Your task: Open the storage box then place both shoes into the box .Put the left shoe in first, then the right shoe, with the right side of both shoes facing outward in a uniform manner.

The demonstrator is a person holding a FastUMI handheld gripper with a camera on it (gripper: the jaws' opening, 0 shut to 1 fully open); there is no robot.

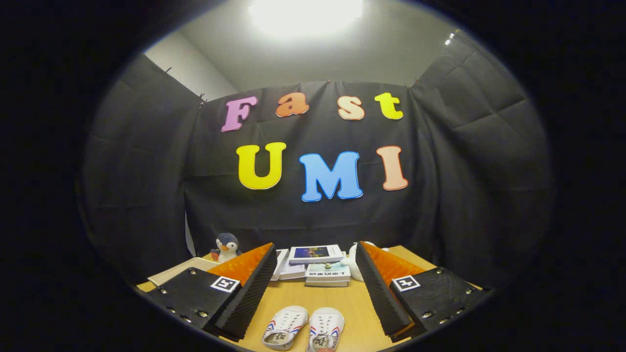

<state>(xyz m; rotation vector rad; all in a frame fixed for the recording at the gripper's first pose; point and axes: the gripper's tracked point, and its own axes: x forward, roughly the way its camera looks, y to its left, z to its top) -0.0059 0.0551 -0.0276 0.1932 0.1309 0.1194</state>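
A plush penguin (pixel 226 247) sits at the far left of the wooden table (pixel 352 303), behind a flat pale board (pixel 181 270). The gripper (pixel 314 259) hangs with its fingers spread wide apart, holding nothing; their inner faces are ridged. Between the fingers, low and near, lie two white canvas shoes: the left-hand shoe (pixel 284 327) just beside the right-hand shoe (pixel 325 330), both with striped sides. Beyond them, stacked books (pixel 315 264) lie flat, a rounded white object (pixel 353 266) to their right.
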